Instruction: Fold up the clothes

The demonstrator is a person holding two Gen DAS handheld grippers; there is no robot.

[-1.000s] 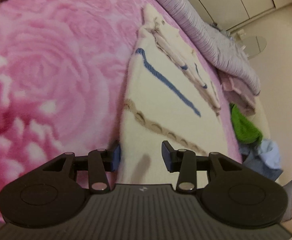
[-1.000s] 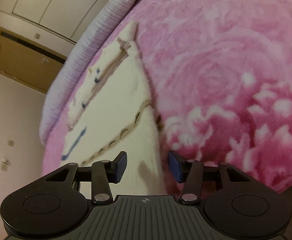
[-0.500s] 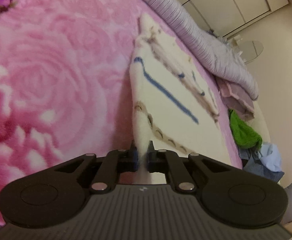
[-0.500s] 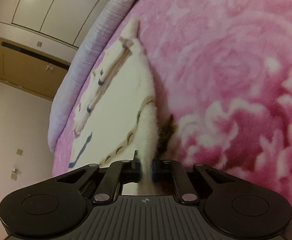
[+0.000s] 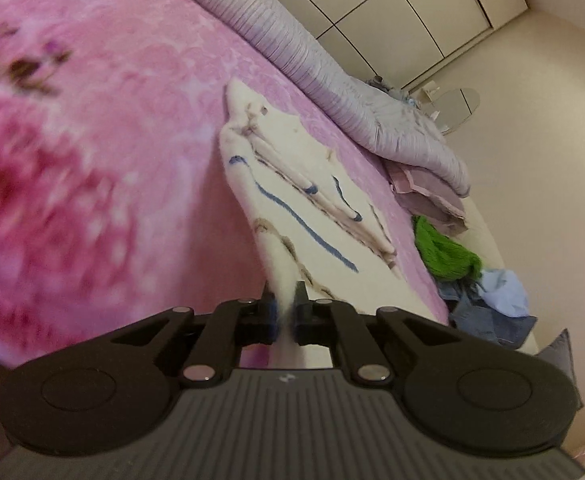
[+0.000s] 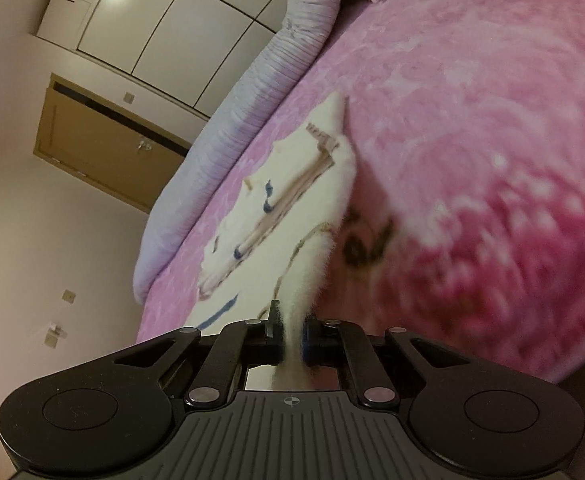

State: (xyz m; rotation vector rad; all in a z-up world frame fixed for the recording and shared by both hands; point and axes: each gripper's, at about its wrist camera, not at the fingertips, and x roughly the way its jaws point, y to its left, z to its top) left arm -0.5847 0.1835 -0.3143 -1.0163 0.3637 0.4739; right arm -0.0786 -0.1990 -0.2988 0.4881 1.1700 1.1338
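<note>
Both tools, left (image 5: 283, 310) and right (image 6: 291, 334), lifted the garment (image 5: 292, 184) (no readable writing).

Both grippers were gaping over near edge of cream sweater (image 5: 292, 216) second ago. Now left gripper (image 5: 283, 314) clamped tight on its corner, right gripper (image 6: 291, 338) same on other corner. Near hem no longer flat on pink blanket (image 5: 92, 168), pulled up into taut peaks at each jaw. Blanket now blurred.
</note>
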